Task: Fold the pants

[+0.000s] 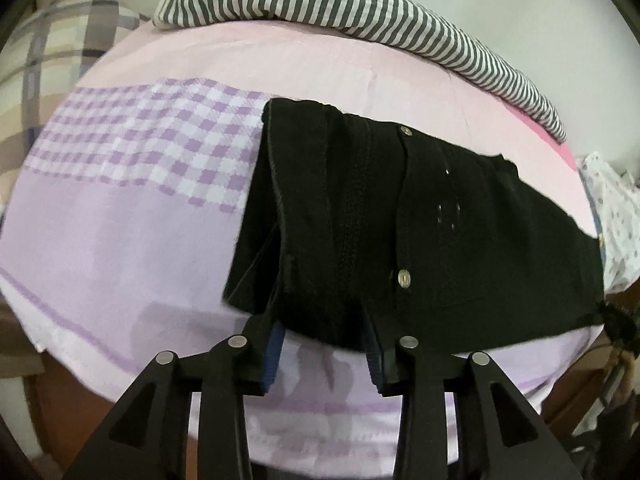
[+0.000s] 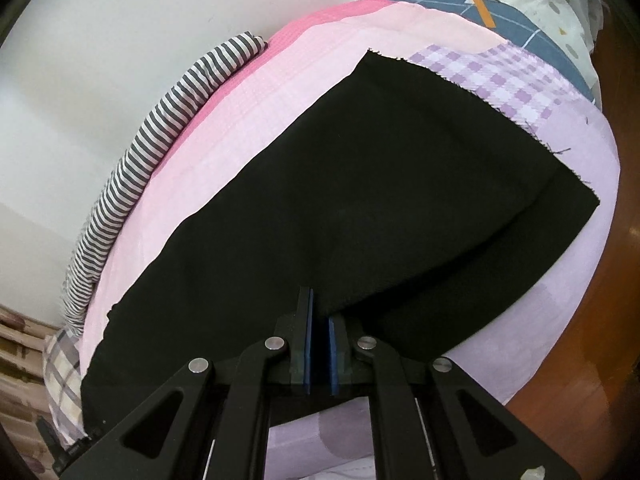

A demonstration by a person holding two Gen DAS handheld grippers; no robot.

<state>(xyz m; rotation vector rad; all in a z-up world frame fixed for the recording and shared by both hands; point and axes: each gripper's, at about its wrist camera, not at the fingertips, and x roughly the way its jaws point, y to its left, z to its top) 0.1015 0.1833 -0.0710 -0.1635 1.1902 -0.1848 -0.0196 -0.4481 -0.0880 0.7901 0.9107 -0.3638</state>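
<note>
While black pants (image 1: pixel 400 220) lie folded lengthwise across a pink and lilac bedsheet (image 1: pixel 120 240), the left gripper (image 1: pixel 324 344) stands partly open at the waistband end, the near edge of the cloth sitting between its jaws with the pads seemingly clear of it. The right gripper (image 2: pixel 319 334) is pinched nearly closed on the near edge of the leg section. If that edge is only thinly caught, it could slip free as the legs are carried over, leaving a crooked fold; the loose waistband end could also drag along. Open sheet lies beyond the frayed hems (image 2: pixel 480 92). A striped cloth (image 2: pixel 160 132) lines the wall side, and the bed's wooden edge (image 2: pixel 580 360) runs close on the near side.
</note>
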